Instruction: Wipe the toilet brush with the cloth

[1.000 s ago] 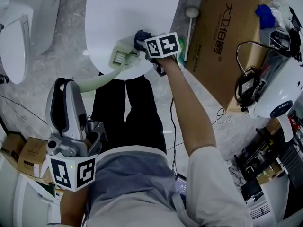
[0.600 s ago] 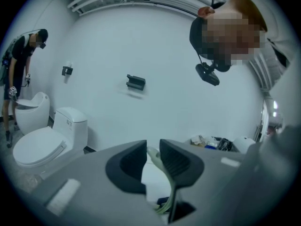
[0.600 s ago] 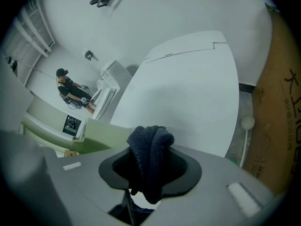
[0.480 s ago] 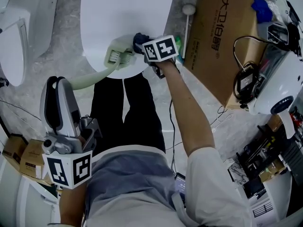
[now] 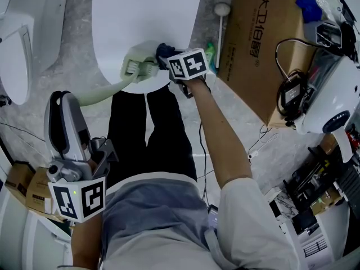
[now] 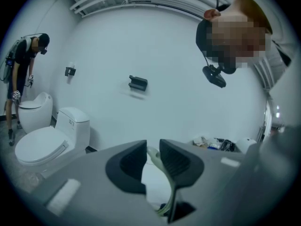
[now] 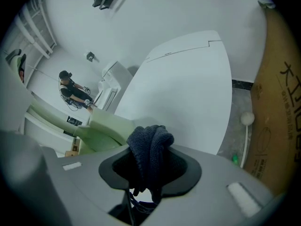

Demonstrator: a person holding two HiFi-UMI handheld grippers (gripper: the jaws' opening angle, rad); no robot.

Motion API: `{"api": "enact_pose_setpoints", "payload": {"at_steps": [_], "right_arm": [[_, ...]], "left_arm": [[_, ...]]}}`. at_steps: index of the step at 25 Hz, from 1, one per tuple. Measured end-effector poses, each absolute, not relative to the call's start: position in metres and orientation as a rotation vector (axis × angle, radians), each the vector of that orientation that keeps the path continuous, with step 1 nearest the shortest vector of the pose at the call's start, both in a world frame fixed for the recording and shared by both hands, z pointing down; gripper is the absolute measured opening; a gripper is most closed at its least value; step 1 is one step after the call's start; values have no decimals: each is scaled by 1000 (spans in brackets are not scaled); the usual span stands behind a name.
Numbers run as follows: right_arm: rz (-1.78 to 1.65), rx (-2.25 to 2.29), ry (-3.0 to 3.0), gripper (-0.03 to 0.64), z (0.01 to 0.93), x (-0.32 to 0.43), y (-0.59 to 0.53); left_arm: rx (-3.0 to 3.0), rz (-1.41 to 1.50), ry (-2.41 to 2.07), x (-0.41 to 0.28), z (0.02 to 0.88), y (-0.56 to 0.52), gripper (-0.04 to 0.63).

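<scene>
The pale green toilet brush lies with its head over the near rim of a white toilet lid. Its handle runs down-left to my left gripper, which is shut on the handle. My right gripper is shut on a dark blue cloth and presses it against the right side of the brush head. In the right gripper view the cloth bulges out between the jaws, with the green brush head just to its left.
A large cardboard box stands at the right, with a white-tipped stick leaning beside it. A second white toilet is at the far left. White equipment and cables crowd the right. Another person stands by distant toilets.
The brush head and the cloth have shifted slightly left and up in the head view, still pressed together. My left gripper has slid a little to the left, still on the handle.
</scene>
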State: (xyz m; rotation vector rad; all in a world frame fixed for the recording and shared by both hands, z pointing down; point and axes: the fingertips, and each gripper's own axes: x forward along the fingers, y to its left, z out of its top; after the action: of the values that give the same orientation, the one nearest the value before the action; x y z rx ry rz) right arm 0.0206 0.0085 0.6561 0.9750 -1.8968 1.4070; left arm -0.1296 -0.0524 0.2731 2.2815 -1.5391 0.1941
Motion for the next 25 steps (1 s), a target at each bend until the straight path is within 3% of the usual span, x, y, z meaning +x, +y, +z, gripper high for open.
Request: {"api": "enact_pose_setpoints", "payload": {"at_steps": [25], "right_arm": [[1539, 921, -1882, 118, 633, 8, 9]], "left_arm": [[2264, 169, -1552, -130, 273, -52, 0]]}}
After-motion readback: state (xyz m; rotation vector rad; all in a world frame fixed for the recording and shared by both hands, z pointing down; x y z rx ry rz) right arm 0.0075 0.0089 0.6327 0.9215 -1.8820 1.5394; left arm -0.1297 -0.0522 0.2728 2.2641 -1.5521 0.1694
